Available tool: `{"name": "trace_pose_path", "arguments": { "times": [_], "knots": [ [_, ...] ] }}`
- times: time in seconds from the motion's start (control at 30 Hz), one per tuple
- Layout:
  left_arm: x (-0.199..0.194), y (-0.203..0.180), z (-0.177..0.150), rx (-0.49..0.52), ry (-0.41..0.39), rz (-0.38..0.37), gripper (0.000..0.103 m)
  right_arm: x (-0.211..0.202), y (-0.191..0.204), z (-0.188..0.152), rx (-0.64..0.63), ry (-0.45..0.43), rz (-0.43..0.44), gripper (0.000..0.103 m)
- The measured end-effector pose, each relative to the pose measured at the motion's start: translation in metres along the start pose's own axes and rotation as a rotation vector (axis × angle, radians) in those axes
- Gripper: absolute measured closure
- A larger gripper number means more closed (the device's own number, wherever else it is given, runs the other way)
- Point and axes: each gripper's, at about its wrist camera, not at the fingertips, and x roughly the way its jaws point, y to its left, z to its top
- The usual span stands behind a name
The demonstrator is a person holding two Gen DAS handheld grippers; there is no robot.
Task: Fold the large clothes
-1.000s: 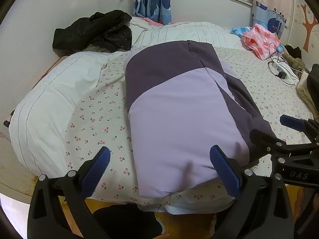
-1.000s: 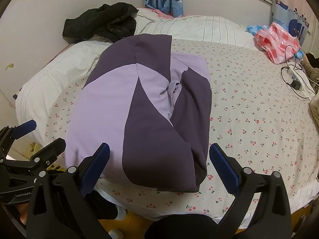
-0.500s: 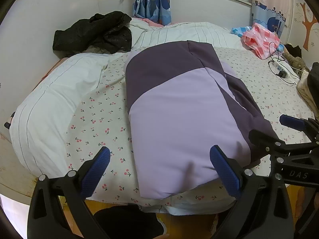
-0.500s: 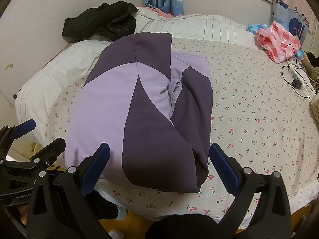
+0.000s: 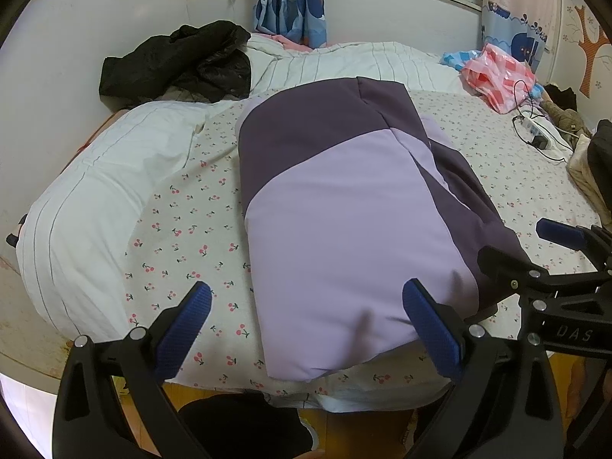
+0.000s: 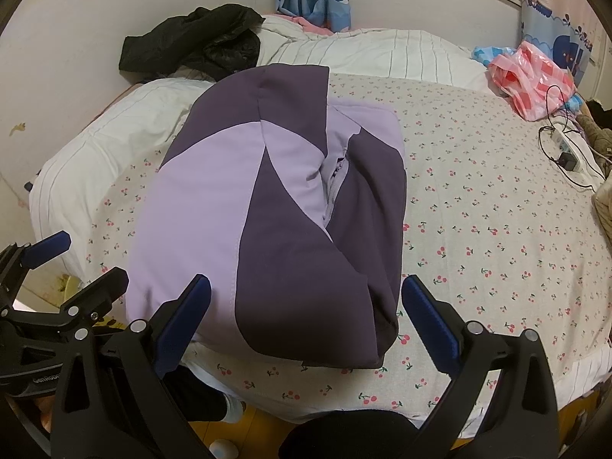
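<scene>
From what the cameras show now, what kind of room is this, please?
Most likely a bedroom, perhaps a child's: a wide bed with a cherry-print sheet, cartoon curtains at the window, and a folded purple jacket lying on the bed.

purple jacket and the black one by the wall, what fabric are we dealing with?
Purple jacket: looks like smooth matte woven synthetic, padded, judging by its puffy thickness and stitched panels. Black jacket: probably thin nylon-like shell, faint sheen, fine crumples; possibly quilted, too far to confirm.
</scene>
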Motion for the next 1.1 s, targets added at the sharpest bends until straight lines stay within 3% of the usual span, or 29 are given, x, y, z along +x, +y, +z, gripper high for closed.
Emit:
{"name": "trace_pose_path", "arguments": {
  "times": [1.1],
  "knots": [
    [-0.026,0.001,-0.015,-0.005,-0.033,-0.002,0.007,-0.021,0.016,-0.009,-0.007,-0.024,-0.005,0.007]
  ]
}}
